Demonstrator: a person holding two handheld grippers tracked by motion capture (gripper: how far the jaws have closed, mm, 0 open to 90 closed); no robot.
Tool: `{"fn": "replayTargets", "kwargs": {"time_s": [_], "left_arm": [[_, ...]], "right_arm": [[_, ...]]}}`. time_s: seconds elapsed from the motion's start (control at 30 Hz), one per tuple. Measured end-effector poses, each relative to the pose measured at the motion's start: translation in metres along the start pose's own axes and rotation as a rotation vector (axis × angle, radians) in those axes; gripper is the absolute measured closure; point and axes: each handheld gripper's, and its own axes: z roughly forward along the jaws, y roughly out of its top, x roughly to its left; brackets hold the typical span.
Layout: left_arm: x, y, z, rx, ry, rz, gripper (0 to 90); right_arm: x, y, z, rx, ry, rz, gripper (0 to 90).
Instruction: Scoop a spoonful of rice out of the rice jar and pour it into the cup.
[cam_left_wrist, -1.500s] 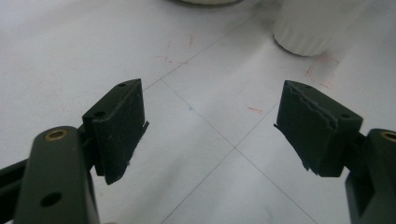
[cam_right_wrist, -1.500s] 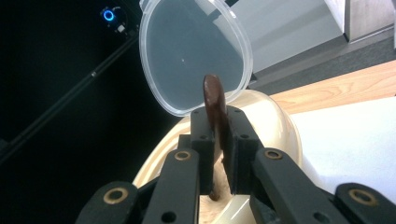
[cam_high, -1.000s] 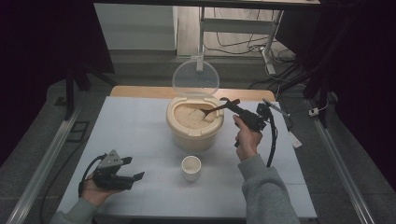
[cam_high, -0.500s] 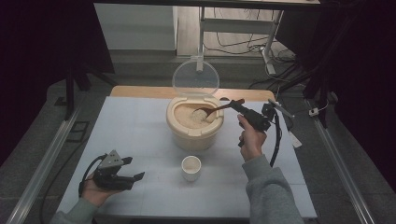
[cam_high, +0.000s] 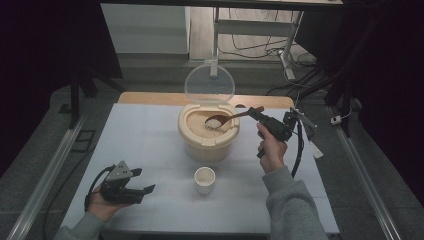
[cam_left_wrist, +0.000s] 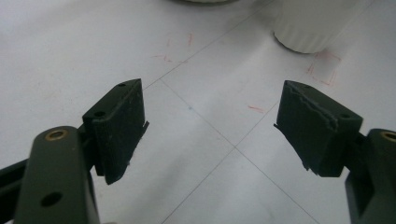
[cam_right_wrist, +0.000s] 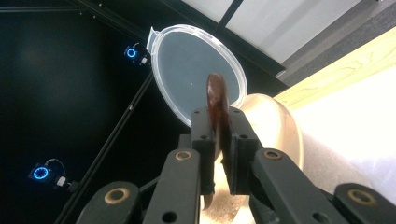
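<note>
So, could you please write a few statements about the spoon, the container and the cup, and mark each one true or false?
1. The right gripper is shut on the wooden spoon. True.
2. The spoon's bowl is empty. False: it carries a small heap of rice over the container.
3. The container's clear lid stands open behind it. True.
4. The left gripper holds the white cup. False: its jaws are open with nothing between them, resting near the table's front left, apart from the cup.
5. The cup stands behind the container. False: it stands in front of it, nearer the person.
</note>
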Motion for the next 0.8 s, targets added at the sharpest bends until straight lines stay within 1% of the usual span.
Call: {"fn": "replayTargets", "kwargs": {"time_s": [0.6, 0.8], "left_arm": [[0.0001, -0.0001, 0.0011, 0.007, -0.003, 0.005, 23.3], [-0.0002, -0.0001, 0.0009, 0.006, -0.003, 0.004, 23.4]], "right_arm": [[0.0043, -0.0003, -0.007, 0.015, 0.038, 0.021, 83.6], [0.003, -0.0008, -0.0079, 0.016, 0.038, 0.026, 83.7]]}}
